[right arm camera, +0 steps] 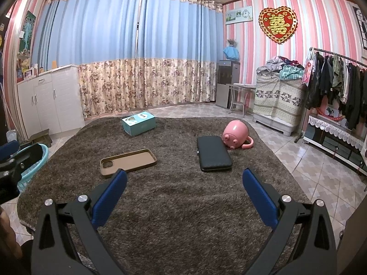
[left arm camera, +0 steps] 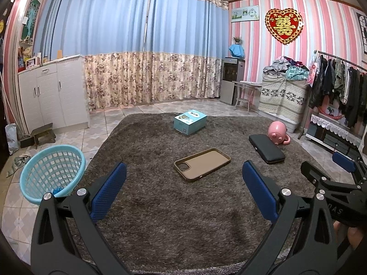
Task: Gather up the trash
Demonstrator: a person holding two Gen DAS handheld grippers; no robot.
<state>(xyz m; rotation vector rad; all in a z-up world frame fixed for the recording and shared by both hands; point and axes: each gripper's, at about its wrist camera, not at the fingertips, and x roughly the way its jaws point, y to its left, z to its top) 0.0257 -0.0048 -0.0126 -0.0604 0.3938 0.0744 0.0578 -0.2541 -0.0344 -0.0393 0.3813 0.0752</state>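
Both hand-held grippers hang wide and empty over the near edge of the brown rug (left arm camera: 160,217): the left hand-held gripper (left arm camera: 184,183) faces the brown phone case (left arm camera: 201,163), the right hand-held gripper (right arm camera: 184,188) sits near the black case (right arm camera: 213,153). Farther off lie the pink pig-faced mug (right arm camera: 236,136) on its side and the teal box (left arm camera: 190,122). At left, the blue basket (left arm camera: 49,171) shows only one small blue thing inside. By my judgement, collecting has barely begun; four items remain.
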